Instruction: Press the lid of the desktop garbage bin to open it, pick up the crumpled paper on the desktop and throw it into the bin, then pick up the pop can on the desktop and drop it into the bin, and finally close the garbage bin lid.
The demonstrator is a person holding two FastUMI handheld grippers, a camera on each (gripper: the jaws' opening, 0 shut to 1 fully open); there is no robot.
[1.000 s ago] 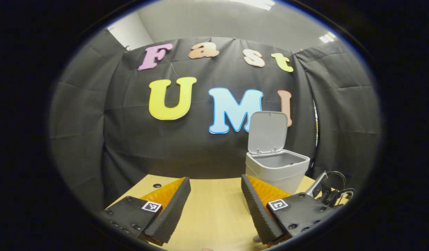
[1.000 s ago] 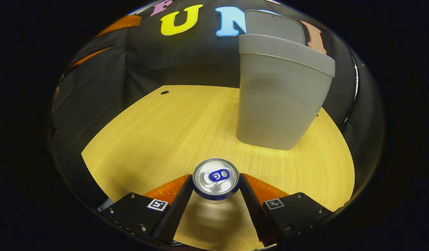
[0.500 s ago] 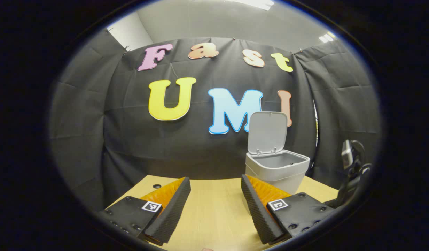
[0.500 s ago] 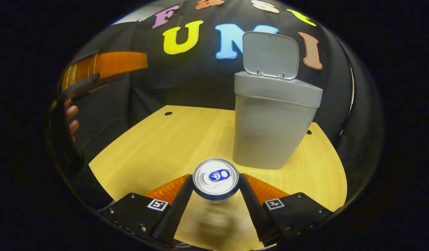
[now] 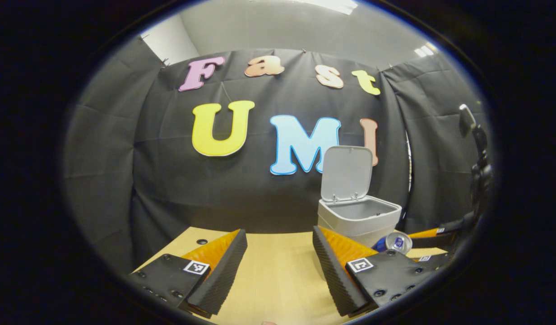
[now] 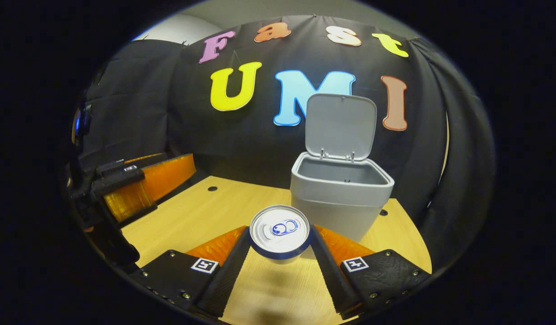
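The right claw pinches the can, held above the counter just short of the bin. Carry it over the open rim, clear of the raised lid, before releasing. The left claw hangs spread.

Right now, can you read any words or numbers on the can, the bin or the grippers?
None can be read.
On the pop can: no readable text; its top shows just a pull tab.
On the bin and its lid: plain, no text.
On the right gripper and left gripper: square patterned tags, no words.
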